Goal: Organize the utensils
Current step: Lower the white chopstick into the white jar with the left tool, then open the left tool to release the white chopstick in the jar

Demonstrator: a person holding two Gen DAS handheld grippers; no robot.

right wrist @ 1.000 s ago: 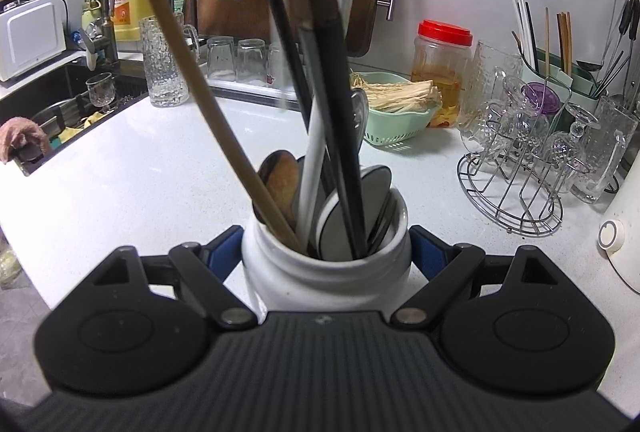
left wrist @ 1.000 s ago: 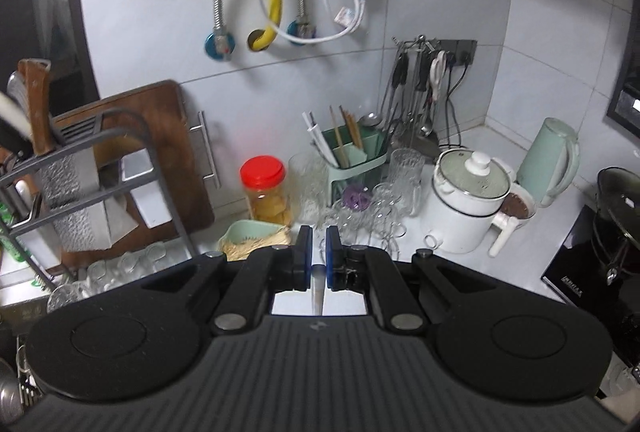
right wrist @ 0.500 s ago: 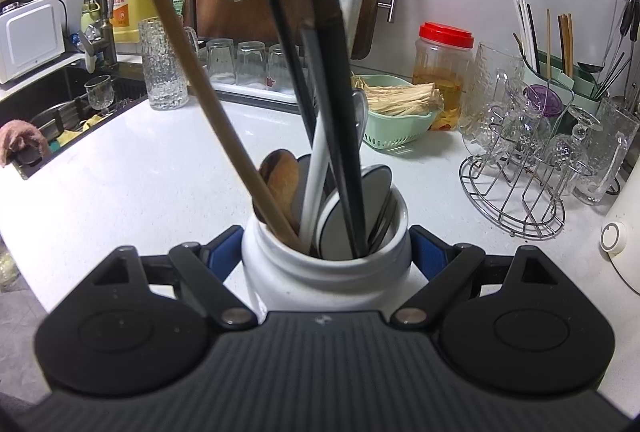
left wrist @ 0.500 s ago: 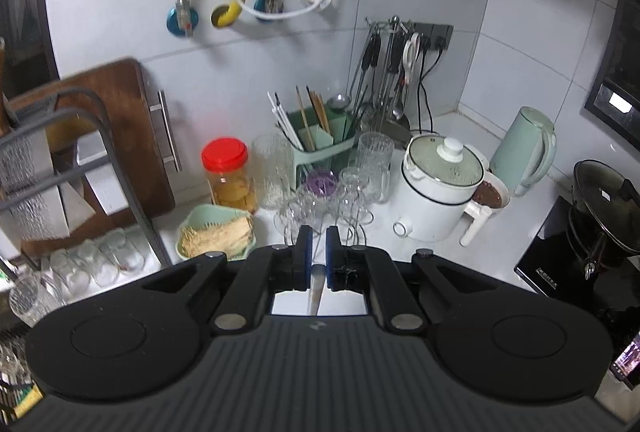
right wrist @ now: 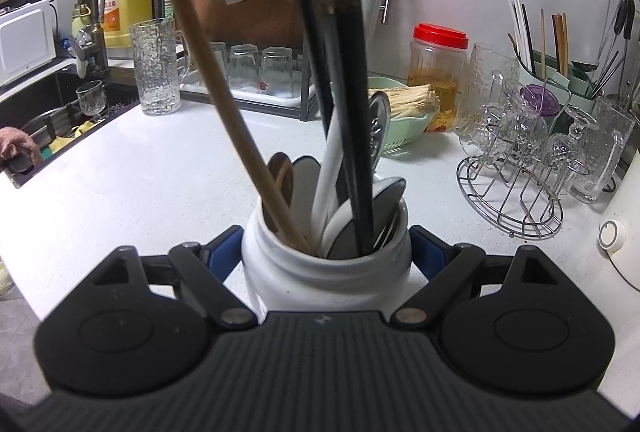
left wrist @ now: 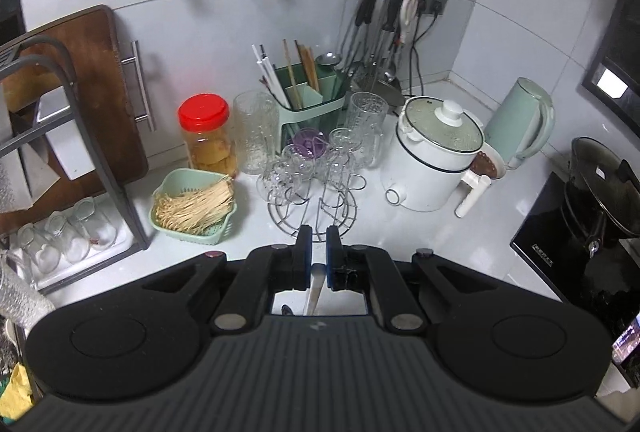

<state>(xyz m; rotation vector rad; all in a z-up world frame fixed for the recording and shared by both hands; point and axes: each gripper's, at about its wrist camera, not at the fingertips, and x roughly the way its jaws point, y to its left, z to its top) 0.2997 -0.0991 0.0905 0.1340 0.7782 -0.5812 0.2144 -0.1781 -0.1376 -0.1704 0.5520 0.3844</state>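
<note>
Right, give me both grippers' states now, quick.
Left gripper: shut on a thin white utensil handle.
Right gripper: shut on the white utensil jar, full of utensils.

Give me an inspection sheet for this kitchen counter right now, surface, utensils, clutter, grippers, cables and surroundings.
Surface: white counter, bare in front.
Job's things: white jar crammed with utensils; white utensil handle; green utensil caddy.
Clutter: glass rack, red-lidded jar, green basket, white cooker, kettle.
Grippers: left gripper shut on the handle; right gripper clamps the jar.
Cables: black cords to wall sockets.
Surroundings: sink, tiled wall.
</note>
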